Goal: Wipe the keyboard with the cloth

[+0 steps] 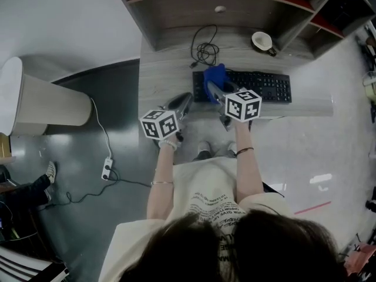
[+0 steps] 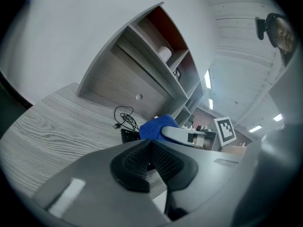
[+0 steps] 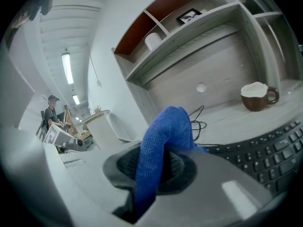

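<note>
- Far left, on the floor, a pale round bin (image 1: 44,101) is lying on its side, and a white power strip (image 1: 107,168) is sitting near it with its cord trailing away.
- I'm holding my left gripper (image 1: 185,97) over the wooden desk (image 1: 161,75), just beside the keyboard's left end. In the left gripper view its ribbed pads (image 2: 137,160) are pressing flat against each other, with nothing between them.
- Just past it, a black cable (image 1: 204,51) is lying coiled on the desk, back near the shelf unit.
- My right gripper (image 1: 212,88) is pinching the blue cloth (image 1: 216,75). In the right gripper view a fold of the cloth (image 3: 165,131) is bulging up from between the pads.
- The cloth is hanging right at the left end of the black keyboard (image 1: 261,86). I can't tell whether it is touching the keys.
- The keyboard is lying along the desk's front edge, its keys running off to my right.
- Behind it, a mug (image 1: 262,41) is standing upright, brown outside and white inside, well apart from the cloth.
</note>
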